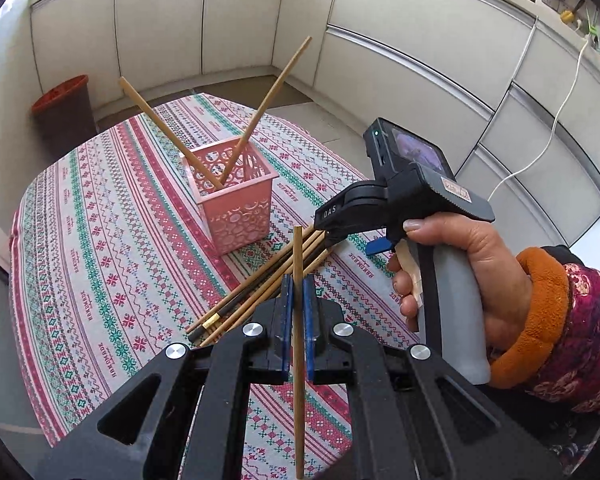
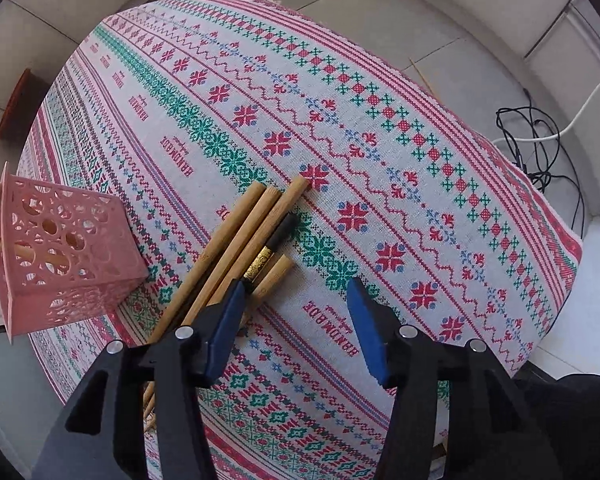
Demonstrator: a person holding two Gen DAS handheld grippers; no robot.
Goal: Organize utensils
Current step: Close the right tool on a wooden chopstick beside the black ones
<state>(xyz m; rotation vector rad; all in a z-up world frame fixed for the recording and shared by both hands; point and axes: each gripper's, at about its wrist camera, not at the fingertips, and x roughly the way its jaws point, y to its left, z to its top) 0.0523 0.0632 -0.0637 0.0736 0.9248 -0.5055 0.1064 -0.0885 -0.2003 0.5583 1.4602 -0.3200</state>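
My left gripper (image 1: 298, 292) is shut on one bamboo chopstick (image 1: 298, 364) and holds it upright above the table. A pink perforated holder (image 1: 236, 196) stands behind it with two bamboo chopsticks (image 1: 260, 114) leaning out of it. A pile of several bamboo chopsticks and one black one (image 1: 260, 286) lies on the cloth in front of the holder. My right gripper (image 2: 296, 300) is open, low over the cloth, its left finger (image 2: 226, 320) over the pile (image 2: 240, 236). The holder (image 2: 60, 256) is to its left.
A patterned tablecloth (image 1: 100, 216) covers the table. White cabinets surround it. An orange-rimmed bin (image 1: 62, 114) stands on the floor at the far left. Cables (image 2: 540, 152) lie on the floor beyond the table's right edge.
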